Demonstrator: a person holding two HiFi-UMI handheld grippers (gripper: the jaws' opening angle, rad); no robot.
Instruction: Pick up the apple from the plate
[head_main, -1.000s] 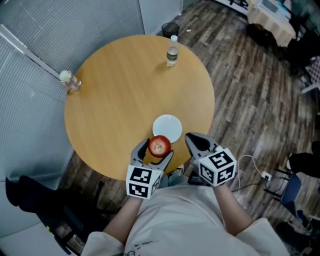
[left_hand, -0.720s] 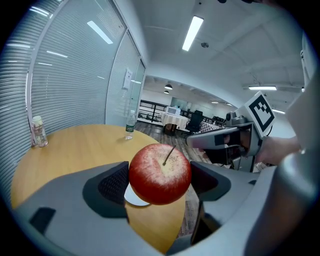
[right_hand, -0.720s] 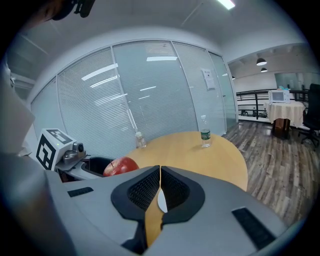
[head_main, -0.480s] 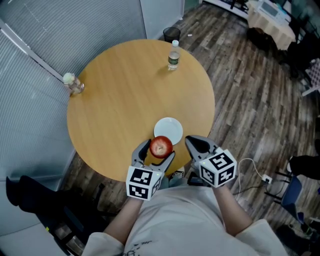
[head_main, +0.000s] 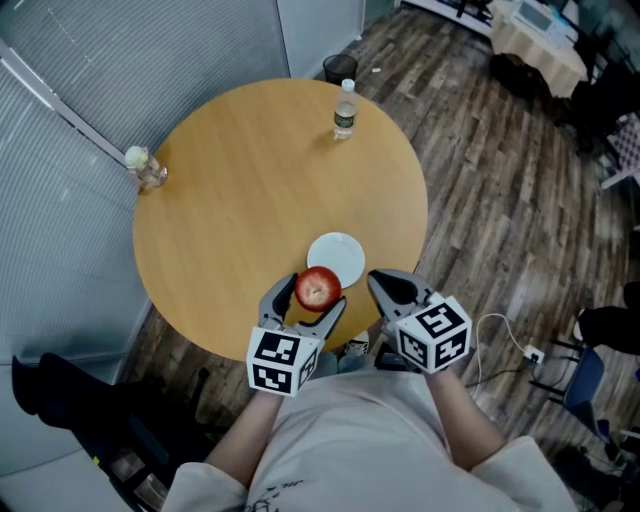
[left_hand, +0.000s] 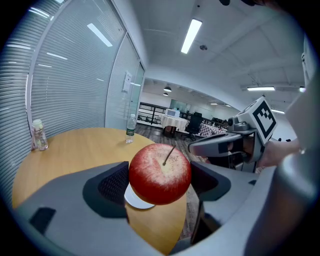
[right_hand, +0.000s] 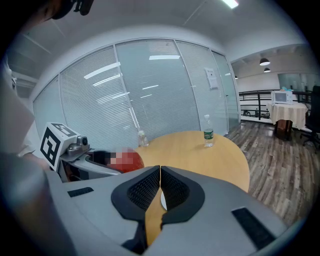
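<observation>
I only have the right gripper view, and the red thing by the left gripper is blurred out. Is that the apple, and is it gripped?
Observer: Yes. The left gripper view shows the apple clamped between the jaws of the left gripper, stem towards the camera.
Operator: Is the plate empty?
Observer: In the head view the white plate is bare; the apple is held over its near edge.
</observation>
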